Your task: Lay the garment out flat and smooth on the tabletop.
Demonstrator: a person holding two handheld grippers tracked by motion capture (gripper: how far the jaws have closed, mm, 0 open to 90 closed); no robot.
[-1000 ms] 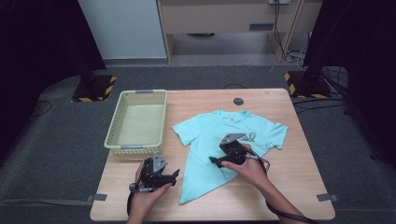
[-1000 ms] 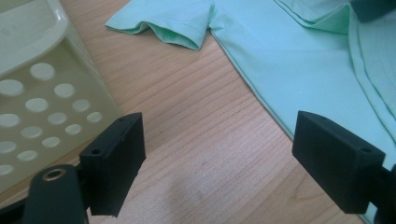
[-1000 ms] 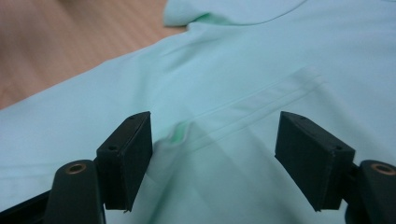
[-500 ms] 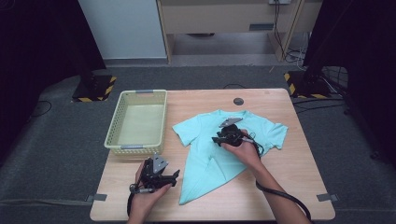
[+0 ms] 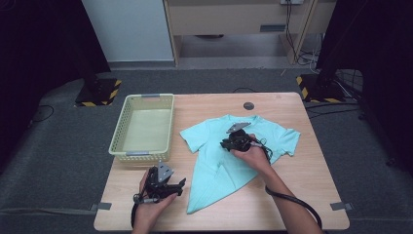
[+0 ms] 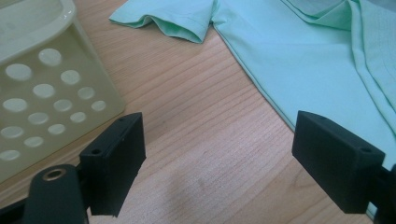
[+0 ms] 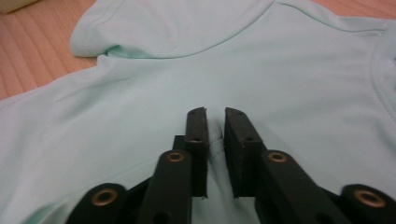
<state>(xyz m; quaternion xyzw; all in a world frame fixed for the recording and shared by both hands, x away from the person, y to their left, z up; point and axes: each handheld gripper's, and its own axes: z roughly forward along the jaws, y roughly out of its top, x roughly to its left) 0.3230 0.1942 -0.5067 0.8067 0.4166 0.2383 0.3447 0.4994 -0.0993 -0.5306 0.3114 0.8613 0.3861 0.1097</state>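
A mint-green T-shirt [image 5: 214, 163] lies flat on the wooden table [image 5: 292, 195], its lower right part folded over in a diagonal. My right gripper [image 5: 230, 143] rests on the shirt's chest. Its jaws have just been closing, and in the right gripper view [image 7: 215, 140] a small ridge of shirt fabric [image 7: 187, 70] is pinched between them. My left gripper [image 5: 168, 179] hovers near the table's front left with jaws wide apart. The left gripper view [image 6: 219, 144] has bare wood between the jaws, and the shirt [image 6: 317, 60] lies just beyond the right jaw.
A pale yellow perforated basket [image 5: 119, 146] stands empty at the table's left, and its wall [image 6: 28, 93] is close to my left gripper. A small black disc [image 5: 249, 106] sits near the far edge. Bare wood lies to the right and along the front.
My right hand has moved farther up the shirt toward the collar. Its jaws went from wide apart to pinched on the fabric. The left hand has stayed put.
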